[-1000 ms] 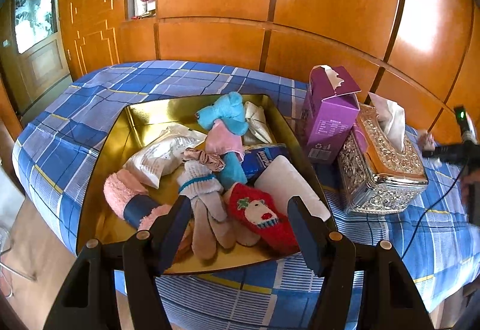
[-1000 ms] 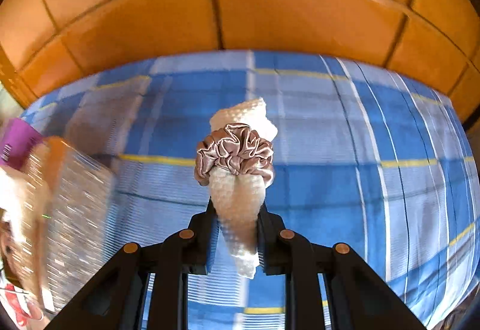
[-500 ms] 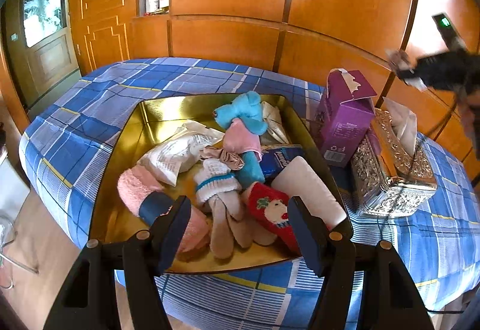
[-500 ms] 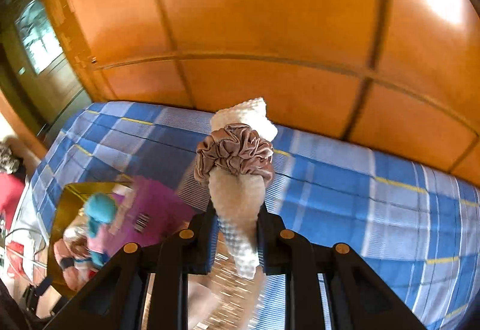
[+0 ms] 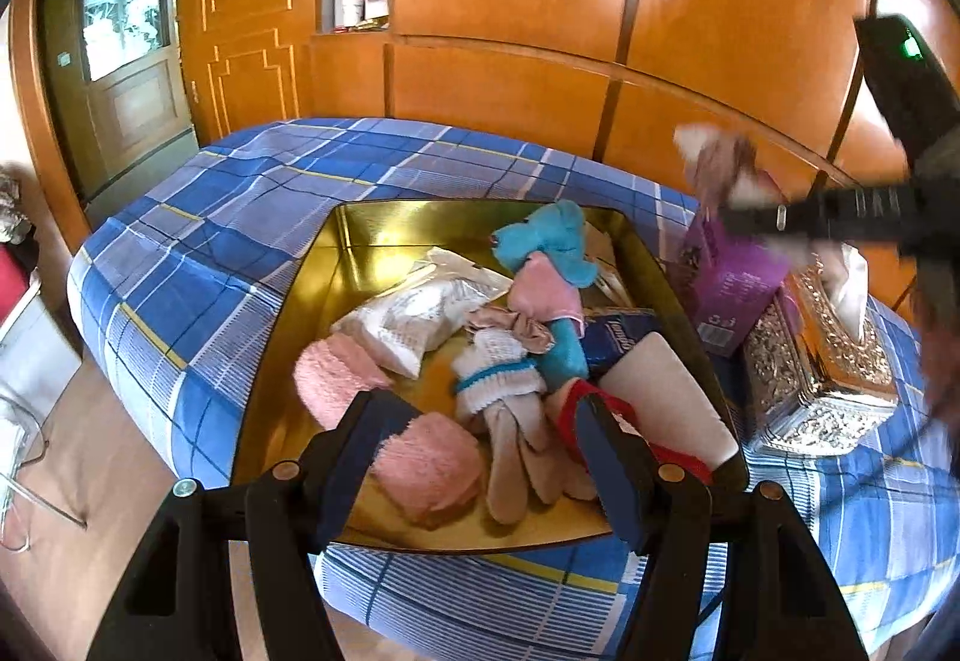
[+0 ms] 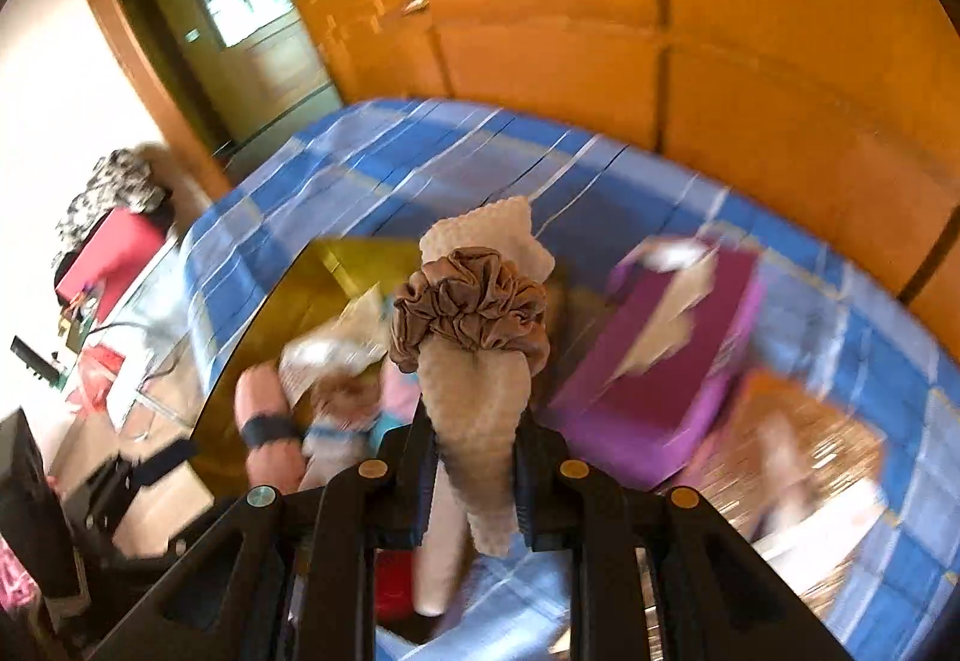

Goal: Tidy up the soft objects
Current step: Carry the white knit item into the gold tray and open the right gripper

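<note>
Right tongs (image 6: 474,487) clamp white cloth roll (image 6: 480,421) ringed by brown scrunchie (image 6: 471,307), gold tray (image 5: 372,235) ahead and below; left tongs (image 5: 489,457) gape empty over pink sock (image 5: 429,466). Best lower roll onto bare tray floor before releasing

Left tongs (image 5: 486,457) agape, angled downward; right tongs (image 6: 474,475) clamped tight, angled downward.

Bright daylight, glare, perhaps motion blur

Both tongs (image 5: 486,457) (image 6: 474,472) are black with blue pads and brass-coloured screws.
</note>
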`<control>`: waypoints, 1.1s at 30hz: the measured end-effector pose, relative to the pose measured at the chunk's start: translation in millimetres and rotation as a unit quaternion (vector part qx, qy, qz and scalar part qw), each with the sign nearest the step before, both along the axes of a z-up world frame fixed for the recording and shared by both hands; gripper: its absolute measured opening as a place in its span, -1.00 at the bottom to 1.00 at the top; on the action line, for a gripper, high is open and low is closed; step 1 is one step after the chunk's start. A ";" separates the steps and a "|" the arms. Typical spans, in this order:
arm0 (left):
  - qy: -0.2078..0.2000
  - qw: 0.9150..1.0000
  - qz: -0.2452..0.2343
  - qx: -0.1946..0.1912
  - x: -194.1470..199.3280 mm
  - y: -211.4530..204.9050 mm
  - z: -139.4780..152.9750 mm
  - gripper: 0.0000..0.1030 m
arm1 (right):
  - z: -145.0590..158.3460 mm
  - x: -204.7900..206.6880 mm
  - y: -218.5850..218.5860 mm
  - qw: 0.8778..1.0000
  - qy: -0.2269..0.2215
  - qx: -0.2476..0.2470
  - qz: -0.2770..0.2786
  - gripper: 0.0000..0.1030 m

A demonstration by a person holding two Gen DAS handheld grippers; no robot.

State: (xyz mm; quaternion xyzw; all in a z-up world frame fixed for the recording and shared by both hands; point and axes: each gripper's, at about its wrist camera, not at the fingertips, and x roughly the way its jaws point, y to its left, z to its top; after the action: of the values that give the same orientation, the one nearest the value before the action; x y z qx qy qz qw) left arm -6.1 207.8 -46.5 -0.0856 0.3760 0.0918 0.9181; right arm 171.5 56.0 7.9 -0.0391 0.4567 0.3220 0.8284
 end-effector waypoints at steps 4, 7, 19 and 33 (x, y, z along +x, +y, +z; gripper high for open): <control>0.003 1.000 0.006 -0.002 0.6 4.9 -2.6 0.31 | -24.1 -20.0 8.7 1.000 0.021 -0.003 0.018 -0.61; 0.006 1.000 0.012 -0.003 1.5 8.9 -4.7 0.31 | -35.8 -34.2 13.4 0.999 0.025 -0.007 0.024 -0.61; -0.001 0.997 0.076 -0.007 -2.0 43.7 -1.0 0.35 | -65.0 -58.9 57.0 0.998 0.001 -0.049 0.033 -0.61; -0.016 0.998 0.066 0.011 -4.4 23.3 6.3 0.72 | -75.5 -52.7 50.9 0.997 -0.037 -0.064 0.012 -0.08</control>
State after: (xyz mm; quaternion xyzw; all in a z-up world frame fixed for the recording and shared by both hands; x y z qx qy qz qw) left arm -10.6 231.1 -40.2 -0.1019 0.3536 0.1544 0.9169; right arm 118.8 106.8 -67.7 -0.1092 0.4451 0.3000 0.8366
